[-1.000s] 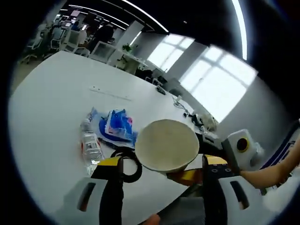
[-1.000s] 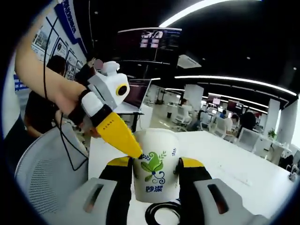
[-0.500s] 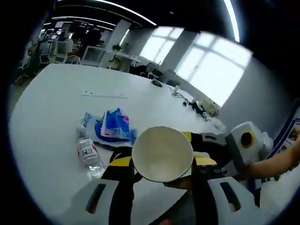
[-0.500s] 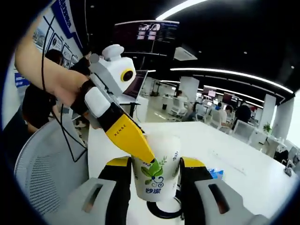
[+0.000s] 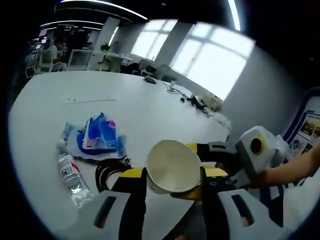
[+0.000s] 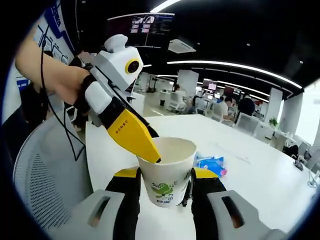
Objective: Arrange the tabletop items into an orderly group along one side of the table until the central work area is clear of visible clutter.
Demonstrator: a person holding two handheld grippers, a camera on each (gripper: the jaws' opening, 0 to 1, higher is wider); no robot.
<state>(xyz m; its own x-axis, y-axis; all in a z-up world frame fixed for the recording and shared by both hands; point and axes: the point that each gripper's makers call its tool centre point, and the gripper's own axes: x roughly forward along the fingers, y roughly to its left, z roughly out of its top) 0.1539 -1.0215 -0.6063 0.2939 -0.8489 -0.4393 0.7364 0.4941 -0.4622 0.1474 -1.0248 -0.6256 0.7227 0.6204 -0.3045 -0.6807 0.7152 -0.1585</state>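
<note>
A white paper cup (image 5: pixel 172 167) with a green leaf print (image 6: pixel 167 175) is held above the white table's (image 5: pixel 140 105) edge, its open mouth tipped toward the left gripper view. My right gripper (image 6: pixel 165 172) is shut on its sides. My left gripper (image 5: pixel 173 173) flanks the cup tightly and looks shut on it. In the right gripper view the left gripper (image 6: pixel 150 150) comes in from the upper left, its yellow fingertip (image 6: pixel 145 147) against the near rim. The right gripper (image 5: pixel 235 155) sits behind the cup in the left gripper view.
On the table lie a crumpled blue packet (image 5: pixel 97 137) (image 6: pixel 210 164), a clear water bottle (image 5: pixel 70 172) and a black tape roll (image 5: pixel 107 170). A grey mesh chair (image 6: pixel 45 190) stands by the table edge. A person's arm (image 6: pixel 55 75) holds the left gripper.
The left gripper's jaws have narrowed around the cup. The cup has tipped, so its mouth now shows in the right gripper view. Both views have shifted with the hands.
</note>
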